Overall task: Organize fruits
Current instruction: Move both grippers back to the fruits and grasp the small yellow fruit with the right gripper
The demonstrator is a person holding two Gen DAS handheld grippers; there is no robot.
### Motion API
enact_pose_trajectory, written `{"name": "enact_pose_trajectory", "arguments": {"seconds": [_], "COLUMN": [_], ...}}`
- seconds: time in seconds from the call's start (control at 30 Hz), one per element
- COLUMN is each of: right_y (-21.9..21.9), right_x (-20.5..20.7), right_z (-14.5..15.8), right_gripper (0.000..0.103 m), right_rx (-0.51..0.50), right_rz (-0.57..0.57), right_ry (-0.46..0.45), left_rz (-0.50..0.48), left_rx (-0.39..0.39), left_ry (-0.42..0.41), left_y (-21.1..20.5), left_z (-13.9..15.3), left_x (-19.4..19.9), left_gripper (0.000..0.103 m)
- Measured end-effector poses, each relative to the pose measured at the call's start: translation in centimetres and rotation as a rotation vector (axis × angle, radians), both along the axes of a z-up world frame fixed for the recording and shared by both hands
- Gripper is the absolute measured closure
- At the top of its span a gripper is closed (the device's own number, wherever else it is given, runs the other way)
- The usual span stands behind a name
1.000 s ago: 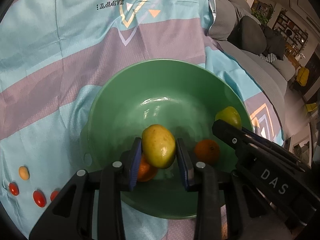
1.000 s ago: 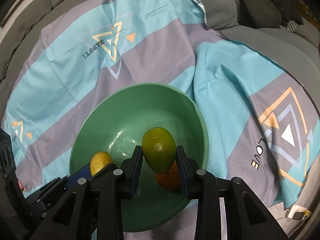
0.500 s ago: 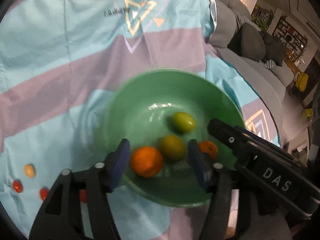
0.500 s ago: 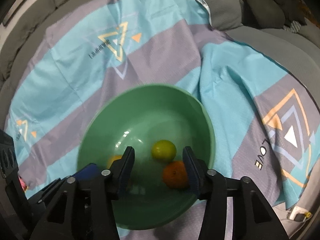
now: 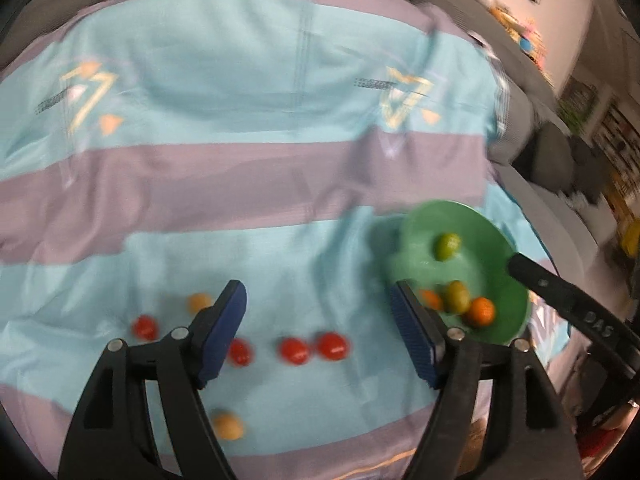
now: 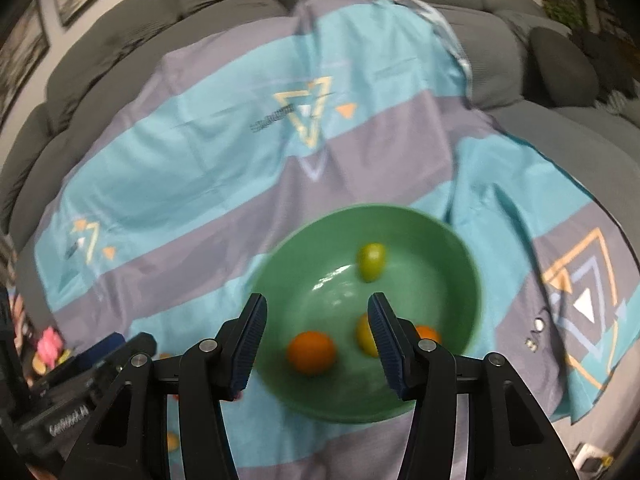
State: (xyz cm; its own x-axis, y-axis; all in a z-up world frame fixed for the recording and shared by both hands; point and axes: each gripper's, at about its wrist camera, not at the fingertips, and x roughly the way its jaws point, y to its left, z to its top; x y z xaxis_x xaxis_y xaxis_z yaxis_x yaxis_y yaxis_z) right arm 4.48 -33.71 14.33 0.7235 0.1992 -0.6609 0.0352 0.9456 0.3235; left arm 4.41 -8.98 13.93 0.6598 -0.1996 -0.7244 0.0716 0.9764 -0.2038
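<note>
Fingers (image 5: 224, 320) spread, "DAS" on right gripper (image 5: 592, 324)

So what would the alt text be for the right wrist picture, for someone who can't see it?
A round green bowl on a turquoise and grey striped cloth holds a green fruit, a yellow fruit and two oranges. The open right gripper hovers over it, empty.
</note>
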Motion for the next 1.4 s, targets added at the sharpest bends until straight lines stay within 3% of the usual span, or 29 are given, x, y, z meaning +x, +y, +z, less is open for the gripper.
{"name": "enact_pose_trajectory", "arguments": {"seconds": [0.2, 0.33, 0.63, 0.83, 0.97, 1.17, 1.4], "right_y": [4.6, 8.1, 13.4, 16.5, 18.3, 20.6, 21.7], "right_x": [0.1, 0.1, 0.6, 0.3, -0.5, -1.4, -1.4], "right_z": [0.4, -0.1, -3.2, -5.6, -6.7, -8.8, -10.8], "right_gripper": [0.049, 0.049, 0.049, 0.056, 0.059, 0.061, 0.069], "right_rx": [-0.005, -0.013, 0.017, 0.004, -0.027, -0.076, -0.129], "right_rz": [0.129, 0.231, 0.372, 0.47, 0.555, 0.669, 0.699], "right_ry": [0.015, 0.04, 0.133, 0.231, 0.27, 0.329, 0.38], "left_rz": [0.146, 0.19, 0.182, 0.132, 0.195, 0.238, 0.189], "left_rx": [-0.043, -0.048, -0.091, -0.112, -0.131, -0.142, -0.15], "left_ry": [0.029, 0.063, 0.188, 0.238, 0.253, 0.207, 0.183], "left_y": [6.6, 8.9, 10.6, 9.7, 11.4, 13.4, 12.8], "left_z": [-1.5, -3.2, -7.6, -9.6, -9.8, -8.2, -7.0], "left_x": [-2.2, -3.2, -4.5, -5.3, -4.9, -4.3, -1.4], "left_gripper": [0.03, 0.03, 0.058, 0.066, 0.07, 0.072, 0.072]}}
